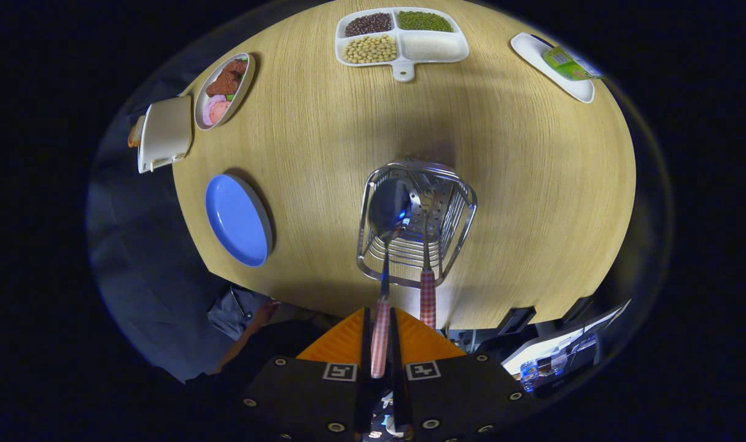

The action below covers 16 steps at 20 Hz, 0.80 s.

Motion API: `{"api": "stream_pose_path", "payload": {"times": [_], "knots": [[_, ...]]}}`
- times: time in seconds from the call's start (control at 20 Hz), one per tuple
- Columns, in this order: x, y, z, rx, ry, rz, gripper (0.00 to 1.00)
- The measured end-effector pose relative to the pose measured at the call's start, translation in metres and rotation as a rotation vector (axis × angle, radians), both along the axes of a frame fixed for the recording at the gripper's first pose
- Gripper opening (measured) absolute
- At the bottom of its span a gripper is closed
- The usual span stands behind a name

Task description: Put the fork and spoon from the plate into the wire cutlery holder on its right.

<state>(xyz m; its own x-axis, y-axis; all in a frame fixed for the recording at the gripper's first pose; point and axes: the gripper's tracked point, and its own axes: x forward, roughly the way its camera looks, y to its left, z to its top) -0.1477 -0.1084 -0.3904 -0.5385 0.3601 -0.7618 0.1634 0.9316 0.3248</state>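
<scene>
Spoon (390, 209) handle, red-white check, clamped between the two fingers (348, 341) of the gripper (380, 334); jaws narrow, both pressing the handle. Bowl of spoon sits over the holder (417, 221) mouth at 12 o'clock from the fingers; cannot tell if it touches the wire. Fork (428, 294) already stands in the holder, checked handle sticking out toward the fingers, just right of the spoon handle.

Left to right on the table (501, 184): beige box (164, 132) hanging over the table edge at 10 o'clock, touching or just beside an oval dish (224, 91) with brown and pink food. Blue plate (237, 220) at 9 o'clock of the holder, bare, well apart from it. Divided tray (402, 38) at 12 o'clock, far side: dark beans, green beans, yellow beans, white grains, one per compartment. White plate (554, 64) at 1 o'clock with a green packet (566, 63) on it; label print too small to read.

Two square black-white markers (339, 371) on the gripper body, no readable text. A hand (263, 313) and sleeve show below the table edge at 8 o'clock.
</scene>
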Motion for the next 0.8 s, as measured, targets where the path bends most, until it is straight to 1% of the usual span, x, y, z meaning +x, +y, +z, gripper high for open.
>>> {"api": "stream_pose_path", "payload": {"times": [0.15, 0.3, 0.4, 0.5, 0.55, 0.65, 0.7, 0.8], "knots": [[0.018, -0.01, -0.001, -0.036, -0.07, -0.028, 0.23], [0.04, -0.015, 0.006, -0.058, -0.174, -0.104, 0.28], [0.057, -0.022, 0.011, -0.083, -0.29, -0.145, 0.33], [0.071, -0.02, 0.023, -0.09, -0.394, -0.203, 0.36], [0.075, -0.021, 0.031, -0.101, -0.447, -0.229, 0.4], [0.084, -0.027, 0.044, -0.135, -0.571, -0.25, 0.4], [0.089, -0.029, 0.052, -0.148, -0.636, -0.256, 0.41], [0.103, -0.027, 0.074, -0.173, -0.782, -0.294, 0.45]]}}
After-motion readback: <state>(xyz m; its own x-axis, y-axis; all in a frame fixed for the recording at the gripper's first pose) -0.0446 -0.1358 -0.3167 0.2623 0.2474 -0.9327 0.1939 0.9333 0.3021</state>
